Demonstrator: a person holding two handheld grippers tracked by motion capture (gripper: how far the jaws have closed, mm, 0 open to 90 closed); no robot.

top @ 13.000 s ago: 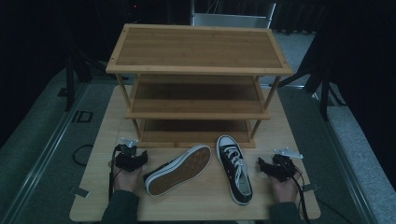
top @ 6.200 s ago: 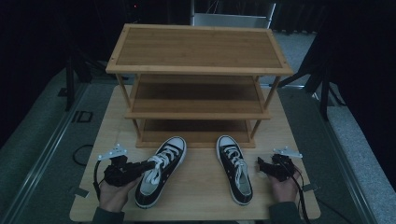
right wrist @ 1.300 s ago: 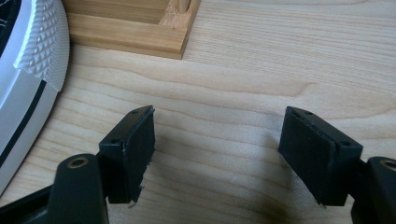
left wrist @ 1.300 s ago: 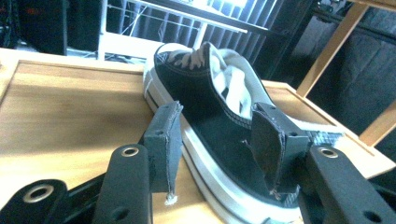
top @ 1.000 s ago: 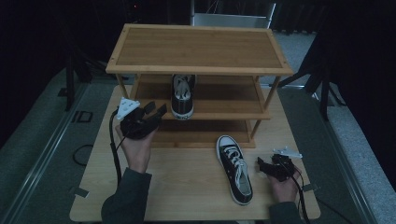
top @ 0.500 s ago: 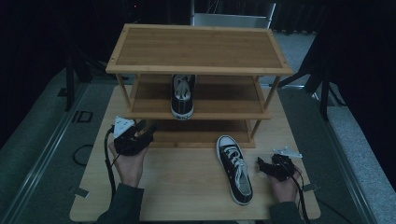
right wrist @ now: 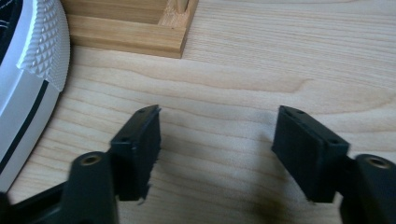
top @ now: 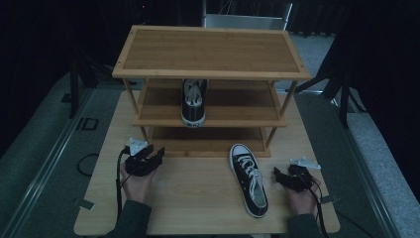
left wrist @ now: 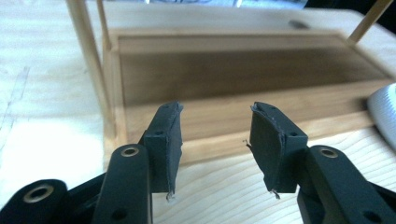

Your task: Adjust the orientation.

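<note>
One shoe on the rack's middle shelf, another near the table's front edge; left gripper and right gripper both empty, jaws apart.

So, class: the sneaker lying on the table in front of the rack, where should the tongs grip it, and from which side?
Probably at the heel collar of the sneaker, one jaw inside the opening and one outside. It stands upright, heel toward the person, toe toward the rack, so the rim is exposed from above. The right tongs rest open beside it and are the nearer pair.
</note>
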